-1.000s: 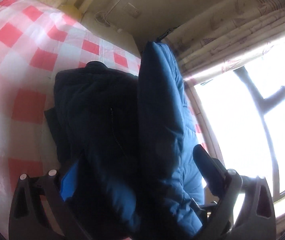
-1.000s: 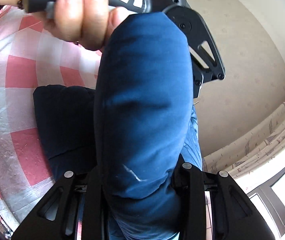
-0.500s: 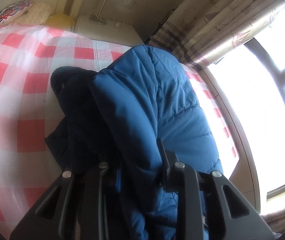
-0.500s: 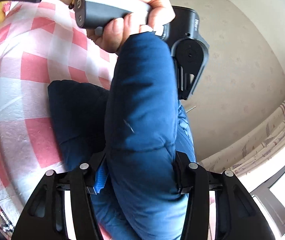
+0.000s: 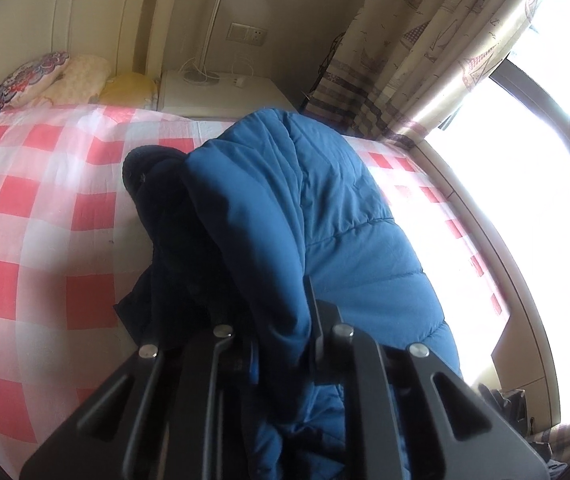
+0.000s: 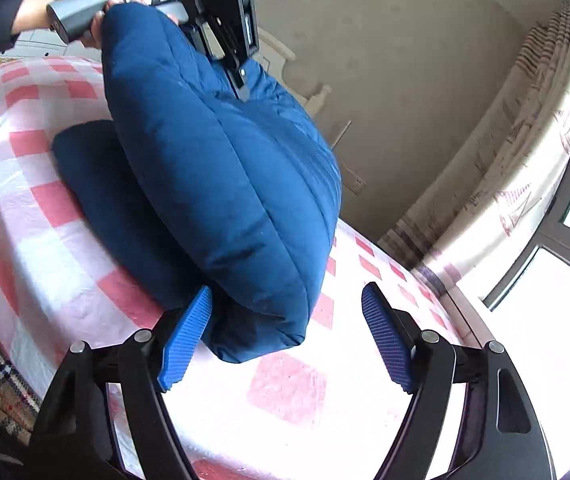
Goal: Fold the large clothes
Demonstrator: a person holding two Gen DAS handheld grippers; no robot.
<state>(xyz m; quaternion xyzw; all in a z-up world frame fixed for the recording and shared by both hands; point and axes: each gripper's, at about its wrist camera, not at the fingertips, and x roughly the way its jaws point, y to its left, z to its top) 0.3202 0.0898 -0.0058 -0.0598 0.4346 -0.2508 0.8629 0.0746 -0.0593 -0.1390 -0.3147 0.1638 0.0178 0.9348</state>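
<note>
The jacket [image 5: 325, 216] was pinched in the closing left gripper [image 5: 281, 344], one half raised over the bed [image 5: 45, 208]. The right gripper [image 6: 285, 340] was opening at six o'clock, the hem loose between its jaws. The fold was judged half done.

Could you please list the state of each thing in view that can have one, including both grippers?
Blue padded jacket: partly folded, one edge lifted off the bed, the rest lying on it.
Left gripper: jaws closing, pinched on a fold of the jacket.
Right gripper: jaws opening, pads off the cloth, jacket edge between them.
Checked bedspread: spread flat under the jacket.
Curtain: drawn aside, window bare.
</note>
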